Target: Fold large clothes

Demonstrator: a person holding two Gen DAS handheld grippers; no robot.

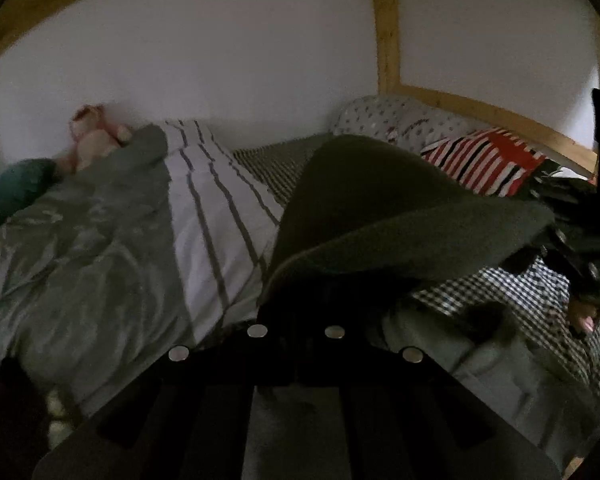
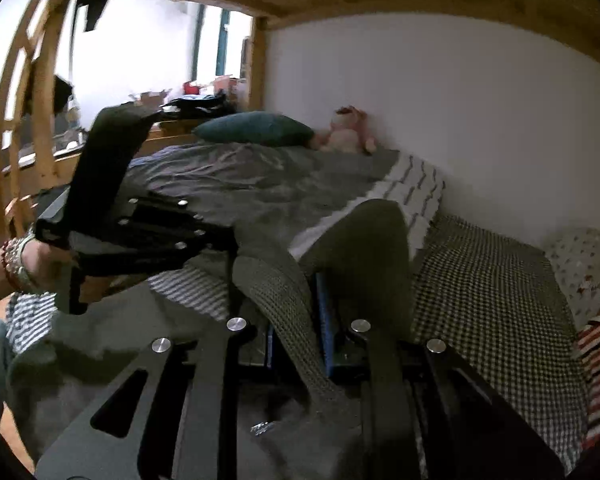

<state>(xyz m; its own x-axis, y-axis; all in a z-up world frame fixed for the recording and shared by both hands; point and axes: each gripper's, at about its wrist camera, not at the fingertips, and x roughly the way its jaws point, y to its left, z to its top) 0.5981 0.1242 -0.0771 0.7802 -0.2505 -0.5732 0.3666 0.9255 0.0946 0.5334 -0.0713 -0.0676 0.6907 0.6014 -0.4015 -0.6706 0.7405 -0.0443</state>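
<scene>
A lower bunk with a pine frame [image 1: 386, 40] and white wall holds the scene. In the left wrist view, a rumpled grey duvet [image 1: 80, 248] and a white striped sheet [image 1: 216, 216] lie to the left, with a pink plush toy [image 1: 96, 136] at the wall. The dark green knit garment [image 1: 380, 208] rises from the left gripper [image 1: 296, 312], which is clenched on its edge, and hides much of the checked blanket [image 1: 520, 292]. A red striped pillow [image 1: 488, 164] lies beyond.

In the right wrist view, the right gripper [image 2: 296, 320] grasps a fold of the garment between its fingers. The left gripper's black body [image 2: 140, 232] crosses the left side, blocking part of the bed. A teal pillow [image 2: 256, 128] sits beside the plush toy.
</scene>
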